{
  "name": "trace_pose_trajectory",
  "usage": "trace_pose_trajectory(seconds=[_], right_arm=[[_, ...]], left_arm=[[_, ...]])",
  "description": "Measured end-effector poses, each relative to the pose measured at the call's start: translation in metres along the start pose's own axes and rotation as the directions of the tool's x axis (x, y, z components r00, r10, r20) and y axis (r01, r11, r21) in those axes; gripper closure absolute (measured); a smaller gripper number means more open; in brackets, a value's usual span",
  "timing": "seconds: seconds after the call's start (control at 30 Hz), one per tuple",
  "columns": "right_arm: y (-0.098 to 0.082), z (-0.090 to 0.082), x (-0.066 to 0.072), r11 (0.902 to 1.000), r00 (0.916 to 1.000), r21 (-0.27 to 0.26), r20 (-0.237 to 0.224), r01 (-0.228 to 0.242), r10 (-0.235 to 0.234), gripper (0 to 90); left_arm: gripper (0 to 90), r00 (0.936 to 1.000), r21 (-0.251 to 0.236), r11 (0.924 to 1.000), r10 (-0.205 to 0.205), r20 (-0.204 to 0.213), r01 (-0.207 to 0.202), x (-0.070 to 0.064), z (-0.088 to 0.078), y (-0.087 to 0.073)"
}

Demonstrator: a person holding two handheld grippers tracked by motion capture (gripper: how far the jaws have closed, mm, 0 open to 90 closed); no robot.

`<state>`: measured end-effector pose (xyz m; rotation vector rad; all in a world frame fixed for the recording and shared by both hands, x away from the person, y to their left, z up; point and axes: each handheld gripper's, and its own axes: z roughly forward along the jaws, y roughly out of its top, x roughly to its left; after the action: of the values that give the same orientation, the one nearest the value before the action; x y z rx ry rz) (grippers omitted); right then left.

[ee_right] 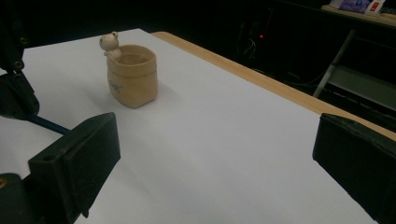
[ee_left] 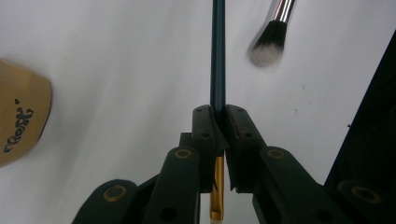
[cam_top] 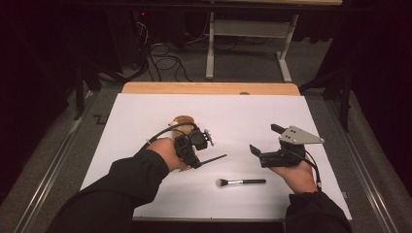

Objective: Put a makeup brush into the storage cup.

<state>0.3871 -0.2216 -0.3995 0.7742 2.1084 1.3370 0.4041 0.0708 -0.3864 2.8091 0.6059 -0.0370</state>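
Left gripper (ee_left: 219, 135) is clamped tight on a thin dark brush handle (ee_left: 218, 51), jaws fully together around it. Left gripper view shows what the high view can't: handle runs up to 12 o'clock from between the pads, w/ a gold ferrule (ee_left: 216, 196) poking out below at 6 o'clock. Same view has the bristle head of a 2nd brush (ee_left: 270, 44) at approx 1 o'clock, lying on the white sheet (ee_left: 116, 70), and the tan pot's edge w/ dark lettering (ee_left: 21, 119) at 9 o'clock.

High view gives the layout instead: left gripper (cam_top: 193, 145) sits just in front of the pot (cam_top: 182, 121), held handle (cam_top: 214, 158) sticking out toward 3 o'clock. 2nd brush (cam_top: 240, 182) lies flat at approx 5 o'clock from it, bristles left, touching neither gripper. Right gripper (cam_top: 265, 141) is over at 3 o'clock of the sheet, well apart from both brushes.

Right gripper view shows the pot (ee_right: 132, 77) upright at 11 o'clock, w/ a small round-headed figure (ee_right: 110, 43) on its rim — not legible from above. Its own jaws stand wide apart, nothing between them, bare sheet beneath. Wooden table edge (ee_right: 261, 79) runs past at 2 o'clock.
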Motion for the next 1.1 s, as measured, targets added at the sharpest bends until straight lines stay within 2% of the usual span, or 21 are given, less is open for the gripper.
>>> trace_pose_trajectory(seconds=[0.2,0.3,0.33,0.37,0.4,0.47,0.67,0.77,0.83,0.9,1.03,1.1], right_arm=[[-0.002,0.006,0.001,0.9991,0.9992,0.011,0.005,0.041,-0.041,2.7],[-0.004,0.008,0.010,0.9947,0.9952,0.033,-0.004,0.098,-0.098,4.7],[-0.004,0.008,0.010,0.9947,0.9952,0.033,-0.004,0.098,-0.098,4.7],[-0.004,0.008,0.013,0.9922,0.9929,0.039,-0.009,0.119,-0.118,5.2],[-0.006,0.010,0.020,0.9850,0.9866,0.057,-0.017,0.163,-0.162,5.8],[-0.006,0.011,0.024,0.9813,0.9835,0.066,-0.020,0.181,-0.180,6.6],[-0.008,0.013,0.040,0.9559,0.9590,0.078,-0.036,0.283,-0.281,12.5],[-0.009,0.013,0.045,0.9488,0.9518,0.079,-0.046,0.306,-0.303,14.8],[-0.009,0.014,0.047,0.9388,0.9421,0.081,-0.048,0.335,-0.332,15.8],[-0.010,0.014,0.050,0.9328,0.9360,0.080,-0.053,0.351,-0.348,16.5],[-0.011,0.015,0.054,0.9265,0.9301,0.085,-0.058,0.367,-0.363,18.0],[-0.011,0.015,0.056,0.9181,0.9216,0.084,-0.063,0.387,-0.383,19.9]], left_arm=[[83.2,1.0000,0.007,1.0000,0.005,0.003,-0.005,-0.001,0.002,0.001],[83.2,1.0000,0.023,0.9997,0.002,-0.004,-0.002,-0.002,0.004,0.001],[83.2,1.0000,0.023,0.9997,0.002,-0.004,-0.002,-0.002,0.004,0.001],[83.2,1.0000,0.025,0.9997,0.002,-0.004,-0.002,-0.002,0.004,0.002],[83.2,1.0000,0.028,0.9996,0.002,-0.004,-0.001,-0.003,0.004,0.002],[83.2,1.0000,0.031,0.9995,0.004,-0.004,-0.004,-0.005,0.005,0.002],[83.2,0.9998,0.045,0.9988,0.017,-0.001,-0.017,-0.009,0.006,0.005],[83.2,0.9996,0.053,0.9982,0.027,-0.002,-0.027,-0.010,0.006,0.007],[83.2,0.9996,0.053,0.9982,0.027,-0.004,-0.027,-0.011,0.005,0.008],[83.2,0.9996,0.054,0.9982,0.027,-0.005,-0.027,-0.011,0.003,0.009],[83.2,0.9994,0.062,0.9975,0.035,-0.007,-0.034,-0.013,0.000,0.010],[83.2,0.9994,0.065,0.9973,0.033,-0.008,-0.033,-0.013,-0.002,0.011]])
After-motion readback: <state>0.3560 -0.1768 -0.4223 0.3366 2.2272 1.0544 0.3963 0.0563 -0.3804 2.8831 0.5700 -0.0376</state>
